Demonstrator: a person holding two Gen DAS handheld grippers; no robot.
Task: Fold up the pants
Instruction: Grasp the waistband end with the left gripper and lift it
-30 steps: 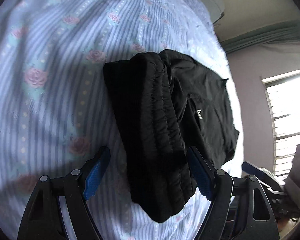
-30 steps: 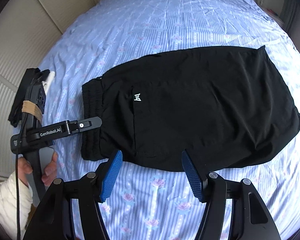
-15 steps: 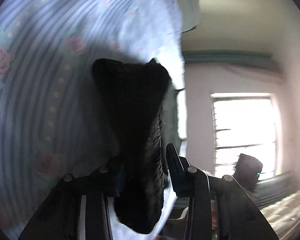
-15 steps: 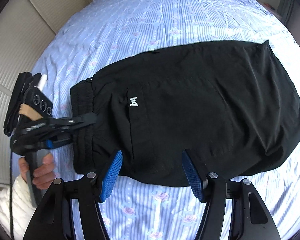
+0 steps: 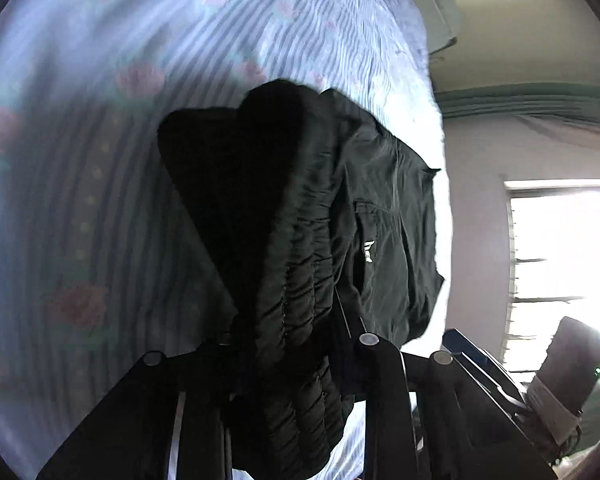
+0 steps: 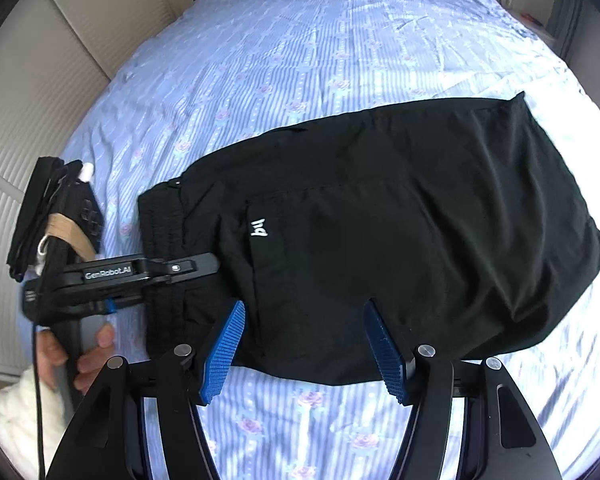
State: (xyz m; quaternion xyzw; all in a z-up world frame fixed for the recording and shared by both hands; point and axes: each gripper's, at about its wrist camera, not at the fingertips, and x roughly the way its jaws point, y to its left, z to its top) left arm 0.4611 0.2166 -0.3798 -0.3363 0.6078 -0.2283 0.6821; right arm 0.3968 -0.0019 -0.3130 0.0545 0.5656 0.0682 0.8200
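Observation:
The black pants [image 6: 400, 232] lie folded on the bed, with the elastic waistband [image 6: 164, 248] at the left and a white logo facing up. My left gripper [image 5: 290, 344] is shut on the waistband [image 5: 296, 280] and lifts it slightly off the sheet; it also shows in the right wrist view [image 6: 204, 266], held by a hand. My right gripper [image 6: 304, 344] is open and empty, its blue pads just above the near edge of the pants.
The bed has a blue striped sheet with roses [image 6: 340, 40]. A cream headboard and wall [image 6: 60, 60] run along the left. A bright window [image 5: 560, 260] and a dark object [image 5: 572, 364] lie beyond the bed's edge.
My left gripper closed on the waistband and has lifted it, bunching the fabric. My right gripper stayed open and moved slightly closer to the pants' near edge.

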